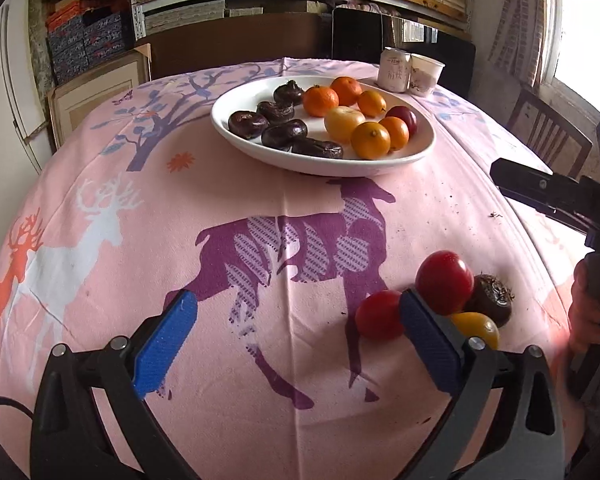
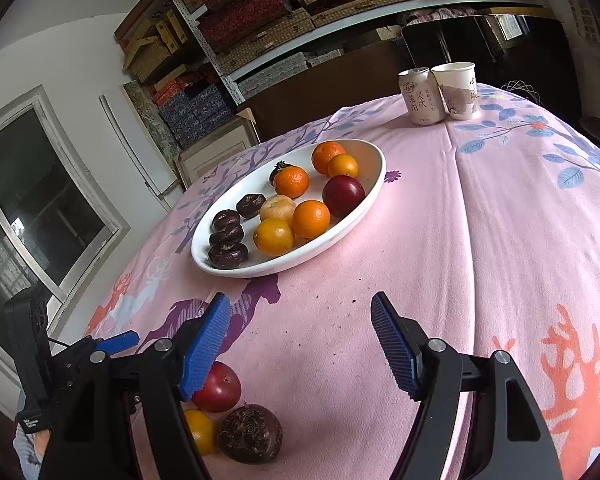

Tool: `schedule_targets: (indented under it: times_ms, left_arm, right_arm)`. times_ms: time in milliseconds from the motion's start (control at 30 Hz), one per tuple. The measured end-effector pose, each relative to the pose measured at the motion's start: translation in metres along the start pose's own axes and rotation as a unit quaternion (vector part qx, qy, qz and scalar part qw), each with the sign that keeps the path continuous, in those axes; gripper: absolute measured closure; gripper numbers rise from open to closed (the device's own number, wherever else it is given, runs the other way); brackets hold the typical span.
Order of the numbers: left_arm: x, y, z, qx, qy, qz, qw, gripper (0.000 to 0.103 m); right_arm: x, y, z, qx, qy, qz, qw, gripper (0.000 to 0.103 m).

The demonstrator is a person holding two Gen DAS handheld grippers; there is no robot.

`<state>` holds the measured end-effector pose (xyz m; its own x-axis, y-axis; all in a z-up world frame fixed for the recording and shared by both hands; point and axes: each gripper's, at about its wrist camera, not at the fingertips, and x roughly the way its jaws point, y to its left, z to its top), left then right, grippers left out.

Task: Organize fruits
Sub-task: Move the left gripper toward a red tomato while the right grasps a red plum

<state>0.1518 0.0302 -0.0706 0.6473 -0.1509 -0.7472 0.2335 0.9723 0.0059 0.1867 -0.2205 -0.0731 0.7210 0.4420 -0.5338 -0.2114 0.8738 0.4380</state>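
now both my grippers, left gripper (image 1: 296, 344) and right gripper (image 2: 300, 346), gape empty near loose fruits (image 1: 444, 282) on the tablecloth (image 1: 260, 240), since sorted ones fill the plate (image 1: 236, 128) beyond.

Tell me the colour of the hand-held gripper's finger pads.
Blue, ribbed pads on black arms; clearest in the right wrist view.

- The left gripper's finger (image 1: 430, 344) hides part of a red plum (image 1: 378, 314) and of the yellow fruit (image 1: 476, 328).
- The person's hand (image 1: 590, 312) is cut off at the frame edge.
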Motion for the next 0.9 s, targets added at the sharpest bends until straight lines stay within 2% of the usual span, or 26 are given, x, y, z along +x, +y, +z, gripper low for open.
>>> schedule_targets:
  times_ms: [300,467,533,600,700,733,767,833,867,900]
  left_arm:
    - [0.009,-0.01,-0.002,0.022,0.03,-0.054,0.9978,0.004]
    - [0.014,-0.004,-0.007,0.01,0.062,-0.088,0.9941,0.004]
    - [0.009,0.002,-0.008,0.005,0.055,-0.078,0.9954,0.004]
    - [0.002,0.014,-0.008,-0.017,0.032,-0.047,0.9982,0.004]
    - [-0.004,0.035,-0.004,-0.049,0.008,0.053,0.9974,0.004]
    - [-0.005,0.038,-0.004,-0.052,0.008,0.069,0.9962,0.005]
    - [-0.007,0.039,-0.004,-0.052,0.008,0.057,0.997,0.005]
    - [-0.011,0.033,-0.008,-0.041,0.005,0.001,0.9991,0.004]
    - [-0.012,0.025,-0.01,-0.025,0.004,-0.009,0.9996,0.004]
    - [-0.012,0.016,-0.01,-0.005,0.006,0.003,1.0,0.004]
  right_arm:
    - [0.0,0.001,-0.001,-0.005,0.005,0.0,1.0,0.029]
    - [0.001,0.002,-0.001,-0.005,0.006,0.0,1.0,0.029]
    - [0.001,0.002,-0.001,-0.005,0.007,-0.001,1.0,0.029]
    - [0.001,0.003,-0.001,-0.007,0.008,-0.001,1.0,0.029]
    - [0.001,0.003,-0.001,-0.009,0.007,-0.001,1.0,0.029]
    - [0.001,0.004,-0.001,-0.008,0.007,-0.001,1.0,0.029]
    - [0.001,0.004,-0.001,-0.008,0.007,-0.001,1.0,0.029]
    - [0.001,0.004,-0.001,-0.01,0.008,0.0,1.0,0.029]
    - [0.001,0.005,-0.001,-0.012,0.008,0.0,1.0,0.029]
    - [0.001,0.006,-0.001,-0.014,0.008,0.001,1.0,0.029]
